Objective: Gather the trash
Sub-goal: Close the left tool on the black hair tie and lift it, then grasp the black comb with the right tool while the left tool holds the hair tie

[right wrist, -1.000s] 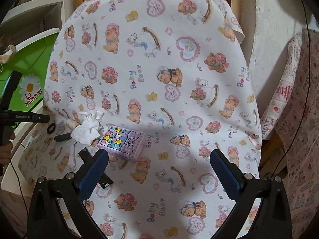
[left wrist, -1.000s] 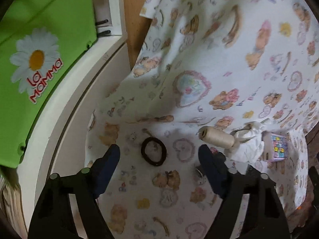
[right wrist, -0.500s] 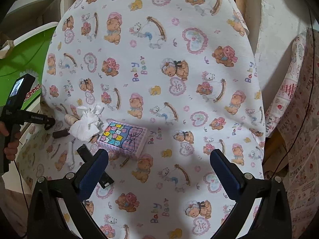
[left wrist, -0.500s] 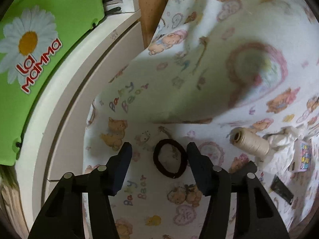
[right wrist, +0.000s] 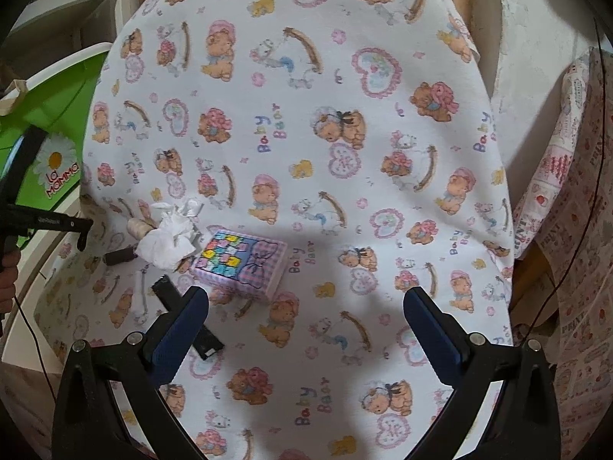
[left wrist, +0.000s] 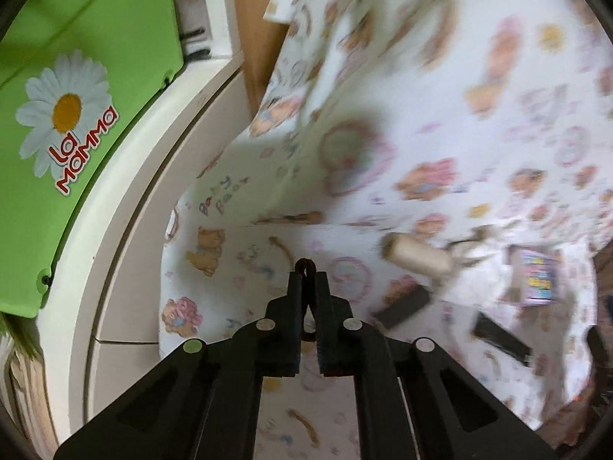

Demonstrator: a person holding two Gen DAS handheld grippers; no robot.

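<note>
1. Pinching a black hair tie (left wrist: 305, 265) between the nearly touching jaws of the left gripper (left wrist: 306, 287), above the left part of a teddy-bear-print cloth (left wrist: 440, 96); jaws having just been closing, with only a small loop of the band peeking past the tips.
2. Lying scattered to the right on the same cloth: a cream spool of thread (left wrist: 415, 255), a dark cylinder (left wrist: 404, 304), a black flat piece (left wrist: 500, 337) and a small pink patterned box (left wrist: 536, 278) (all blurred in the left wrist view).
3. Hovering over the middle of the cloth with jaws spread wide and gripping nothing: the right gripper (right wrist: 306, 314).
4. Resting just beyond the right gripper's left finger: the pink box (right wrist: 241, 264), with a crumpled white tissue (right wrist: 168, 237) touching its left side and the spool (right wrist: 138, 227) tucked behind the tissue.
5. Showing at the left edge of the right wrist view: the left gripper (right wrist: 82, 230), held by a hand (right wrist: 7, 280).
6. Standing beside the cloth's left border: a green board with a daisy and "La Mamma" lettering (left wrist: 76, 122).
</note>
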